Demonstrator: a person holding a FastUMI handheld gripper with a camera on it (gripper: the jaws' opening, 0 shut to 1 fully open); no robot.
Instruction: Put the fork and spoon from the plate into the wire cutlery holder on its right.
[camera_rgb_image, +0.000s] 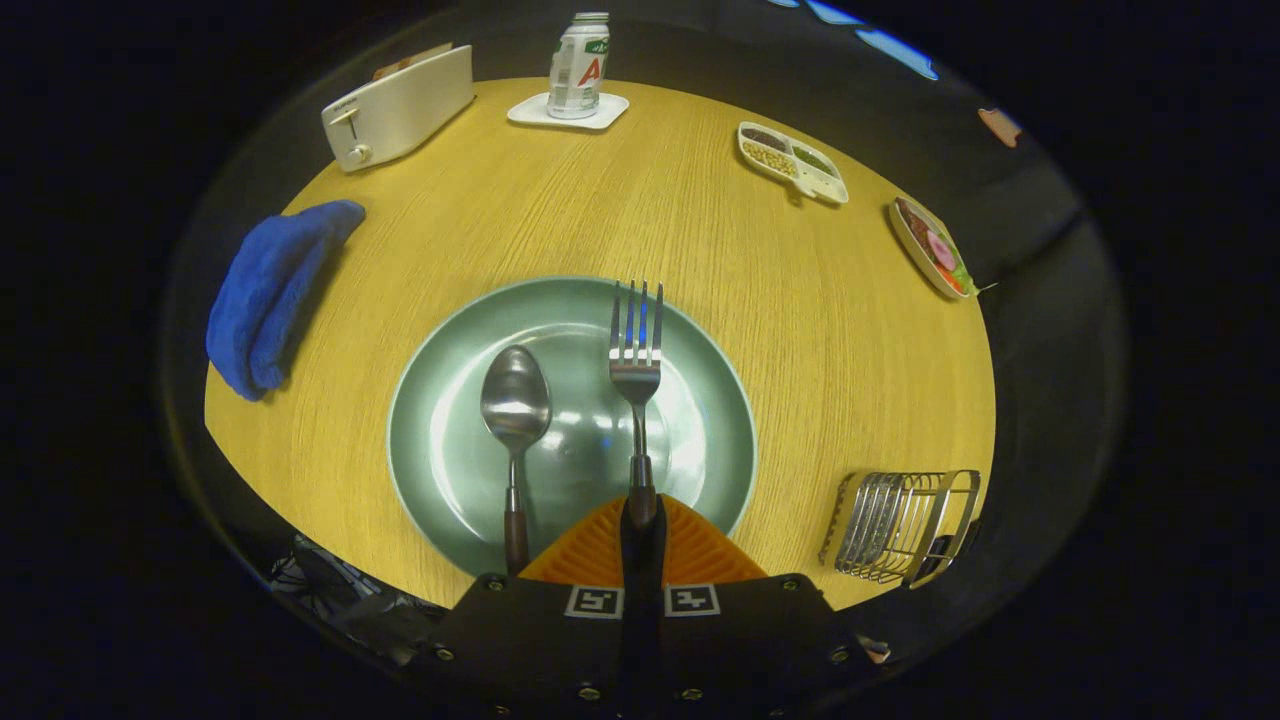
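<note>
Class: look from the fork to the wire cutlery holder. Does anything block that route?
Nothing visible. The jaws of the gripper are closed on the fork handle; only the plate rim and bare table lie before the holder.

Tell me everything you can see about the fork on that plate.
The fork is shiny metal with four tines and a dark, wood-like handle. It lies flat on the green plate, tines pointing away, parallel to the spoon on its left and apart from it. The gripper has its two fingers closed on the handle end, which sits pinched between them.
</note>
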